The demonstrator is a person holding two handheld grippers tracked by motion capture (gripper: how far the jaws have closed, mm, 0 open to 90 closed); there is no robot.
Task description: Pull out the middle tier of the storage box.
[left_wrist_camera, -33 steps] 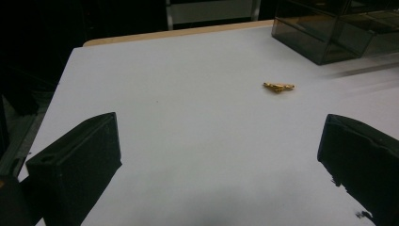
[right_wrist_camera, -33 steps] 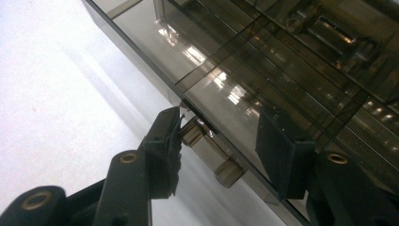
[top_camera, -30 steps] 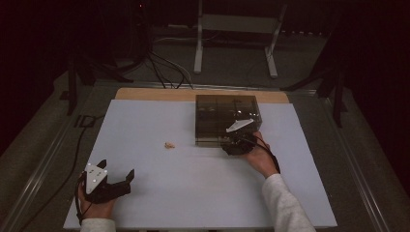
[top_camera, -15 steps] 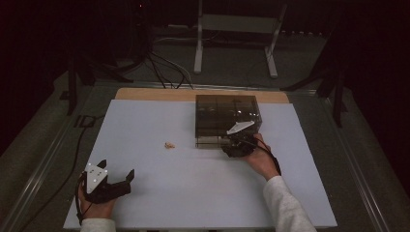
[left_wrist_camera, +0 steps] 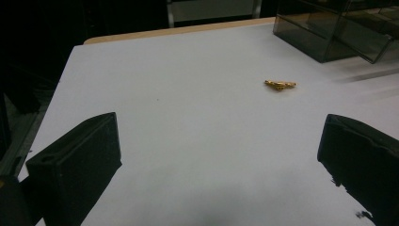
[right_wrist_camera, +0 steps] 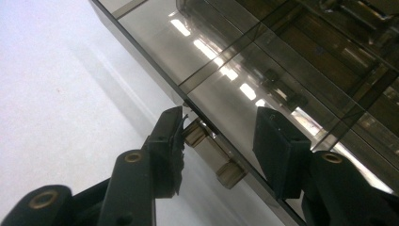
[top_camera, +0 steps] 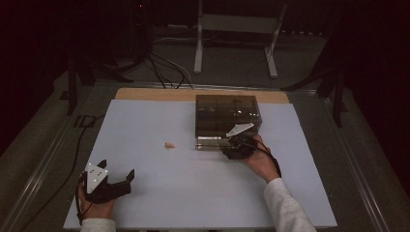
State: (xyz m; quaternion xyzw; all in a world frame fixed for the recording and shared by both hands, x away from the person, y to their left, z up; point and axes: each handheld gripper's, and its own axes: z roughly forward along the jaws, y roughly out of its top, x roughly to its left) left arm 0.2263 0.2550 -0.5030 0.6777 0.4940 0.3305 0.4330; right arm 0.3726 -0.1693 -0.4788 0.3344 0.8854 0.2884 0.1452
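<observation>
A: Where is the drawer handle [right_wrist_camera: 211, 153] sitting?

B: It is sticking out from the front of the smoked see-through drawer box [top_camera: 227, 113], low on the side facing the person. The box is standing toward the far middle of the white table [top_camera: 145, 203].

A: And what is the right gripper [top_camera: 234, 147] doing there?

B: It is pressing up against the box front. In the right gripper view its jaws are sitting closed in around the handle, which is lying between them. One pad is touching the handle's end. The other pad is standing close beside it, and I cannot tell whether that one is pressing.

A: What is lying further out?

B: A small gold-coloured piece [top_camera: 169, 145] is lying on the bare table, left of the box and well apart from it.

A: And the left gripper [top_camera: 117, 169]?

B: It is resting near the table's near left corner in the person's hand, well away from the box. Its jaws are standing wide apart and holding nothing, and they are pointing across the table toward the gold piece
</observation>
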